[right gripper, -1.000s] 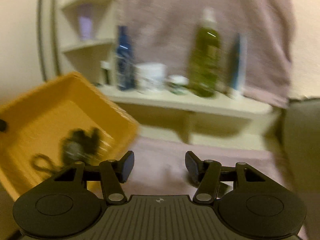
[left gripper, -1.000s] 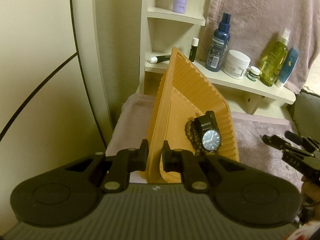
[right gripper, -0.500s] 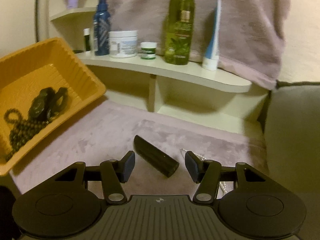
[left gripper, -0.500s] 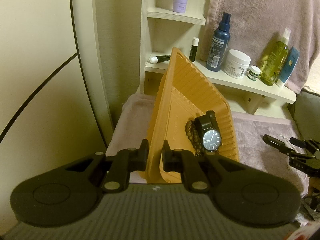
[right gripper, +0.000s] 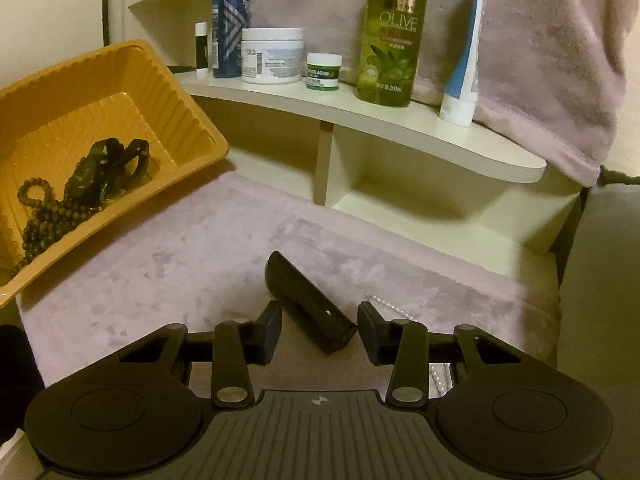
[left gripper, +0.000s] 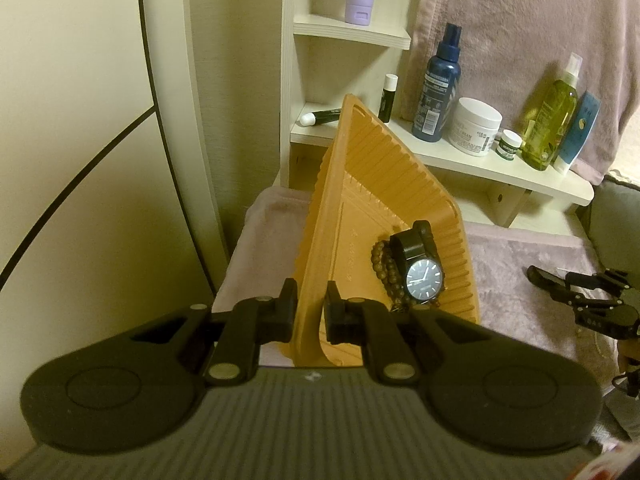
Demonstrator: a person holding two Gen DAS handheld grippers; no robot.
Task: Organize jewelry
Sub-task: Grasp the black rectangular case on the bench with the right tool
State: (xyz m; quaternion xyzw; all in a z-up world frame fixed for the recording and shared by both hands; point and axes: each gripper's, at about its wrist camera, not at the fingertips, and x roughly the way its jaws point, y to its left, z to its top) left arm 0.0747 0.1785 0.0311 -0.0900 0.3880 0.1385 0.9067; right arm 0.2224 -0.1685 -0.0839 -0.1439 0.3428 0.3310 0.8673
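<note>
Right wrist view alone shows a black bar-shaped case (right gripper: 308, 304) and a thin silver chain (right gripper: 384, 306) on the mauve-covered desk (right gripper: 180, 256). Left claw (left gripper: 311, 312) is clamped on the rim of the tilted orange tray (left gripper: 376, 184), which holds a watch (left gripper: 422, 276) and bead bracelet (left gripper: 386, 268). Right claw (right gripper: 319, 330) is closing, the case's near end between its pads, untouched.

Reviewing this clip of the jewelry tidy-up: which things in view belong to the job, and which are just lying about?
Belonging to the job:
- ribbed orange plastic tray, clamped in the left gripper
- black wristwatch
- brown bead bracelet
- black oblong case, between the closing right gripper jaws
- thin silver chain

Just lying about:
- green olive oil bottle
- white cream jar
- blue spray bottle
</note>
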